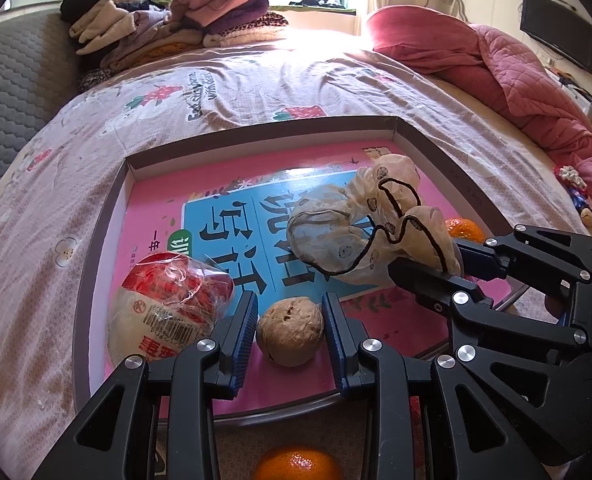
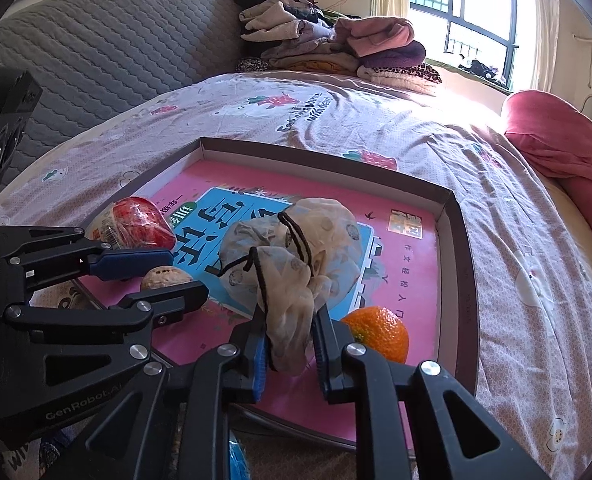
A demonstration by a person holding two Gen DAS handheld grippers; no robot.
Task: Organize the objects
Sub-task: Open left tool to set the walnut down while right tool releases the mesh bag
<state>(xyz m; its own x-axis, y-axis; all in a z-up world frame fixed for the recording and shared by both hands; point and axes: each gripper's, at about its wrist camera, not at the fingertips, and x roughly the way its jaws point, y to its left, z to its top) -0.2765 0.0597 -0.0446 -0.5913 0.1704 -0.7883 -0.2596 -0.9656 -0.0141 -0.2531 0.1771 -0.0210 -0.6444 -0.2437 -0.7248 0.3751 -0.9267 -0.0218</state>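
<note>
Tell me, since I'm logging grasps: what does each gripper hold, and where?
Right gripper pinches the drawstring pouch at its lower end. Left gripper straddles the walnut without gripping.

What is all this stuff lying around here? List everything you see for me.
shallow box: one, grey rim, pink printed floor, on the bed
walnut: one, brown, near edge of the box, between the left gripper's fingers
drawstring pouch: one, sheer beige with black cord, middle of the box
wrapped snack: one, red and cream, left part of the box
oranges: two, orange, one in the box's right corner, one below the box's near edge
folded clothes: one pile, mixed colours, far end of the bed
quilt: one, red, right side of the bed
television: one, black, on the wall
left gripper: black, blue pads, around the walnut
right gripper: black, on the pouch's lower end
</note>
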